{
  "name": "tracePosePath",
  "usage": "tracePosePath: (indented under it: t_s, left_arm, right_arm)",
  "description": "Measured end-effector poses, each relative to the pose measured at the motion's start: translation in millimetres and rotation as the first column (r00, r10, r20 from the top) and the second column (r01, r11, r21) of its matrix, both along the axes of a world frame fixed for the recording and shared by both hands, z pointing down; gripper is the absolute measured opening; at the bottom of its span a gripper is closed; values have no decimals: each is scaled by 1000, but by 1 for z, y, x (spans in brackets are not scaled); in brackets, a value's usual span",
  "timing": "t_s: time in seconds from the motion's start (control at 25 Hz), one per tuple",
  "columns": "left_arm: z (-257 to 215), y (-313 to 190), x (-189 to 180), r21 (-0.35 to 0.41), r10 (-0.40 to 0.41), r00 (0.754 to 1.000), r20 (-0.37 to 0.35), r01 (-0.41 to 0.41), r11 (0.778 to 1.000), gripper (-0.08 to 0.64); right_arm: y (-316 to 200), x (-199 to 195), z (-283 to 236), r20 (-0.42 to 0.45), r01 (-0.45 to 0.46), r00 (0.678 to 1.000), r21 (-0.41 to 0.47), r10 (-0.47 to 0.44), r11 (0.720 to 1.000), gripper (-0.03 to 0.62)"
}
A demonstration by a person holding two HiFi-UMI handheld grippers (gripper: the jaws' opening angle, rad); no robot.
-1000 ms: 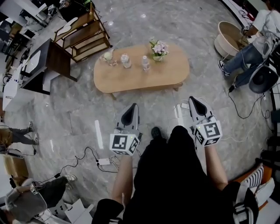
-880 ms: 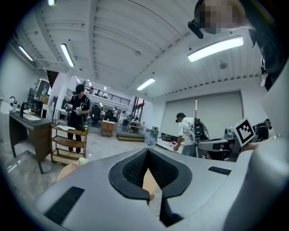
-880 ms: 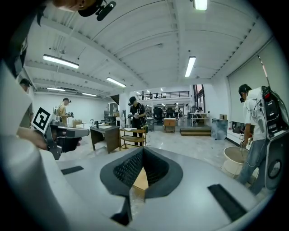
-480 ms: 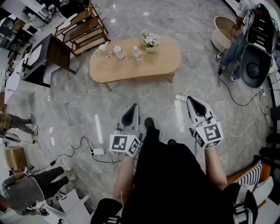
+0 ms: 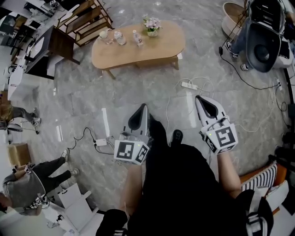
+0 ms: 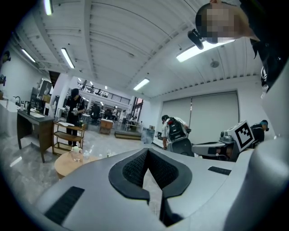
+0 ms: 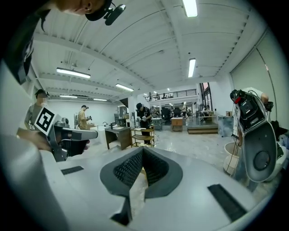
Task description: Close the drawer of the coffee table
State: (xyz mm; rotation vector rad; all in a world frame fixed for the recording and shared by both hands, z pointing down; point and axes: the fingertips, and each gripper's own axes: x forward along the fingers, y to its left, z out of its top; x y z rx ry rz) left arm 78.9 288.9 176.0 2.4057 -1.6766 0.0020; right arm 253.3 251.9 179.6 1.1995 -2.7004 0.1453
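The oval wooden coffee table (image 5: 138, 46) stands far ahead on the grey marble floor, with a flower vase (image 5: 151, 24) and some glassware (image 5: 120, 37) on top. No open drawer shows on the side facing me. My left gripper (image 5: 143, 109) and right gripper (image 5: 198, 98) are held level over bare floor, well short of the table, both shut and empty. In the left gripper view the jaws (image 6: 146, 151) meet at the tips, and the table (image 6: 67, 164) sits low at the left. In the right gripper view the shut jaws (image 7: 142, 150) point into the room.
A wooden shelf unit (image 5: 87, 20) and a dark desk (image 5: 46, 50) stand left of the table. Power strips with cables (image 5: 189, 85) (image 5: 100, 142) lie on the floor. A grey machine (image 5: 262, 39) and a round basket (image 5: 230, 14) are at the right; people (image 5: 27, 189) are at the left.
The coffee table has slid up and away in the head view as I back off from it. More floor and cables show in front. Both grippers stay shut.
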Motion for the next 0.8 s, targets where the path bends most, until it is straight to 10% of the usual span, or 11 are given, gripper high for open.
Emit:
tracePosePath:
  t_s: [0.8]
  left_arm:
    - [-3,42,-7,17,1,1000,23,-1,1000,14]
  right_arm:
    - [41,-23,7,11,23,1000,0,-23,1000,12]
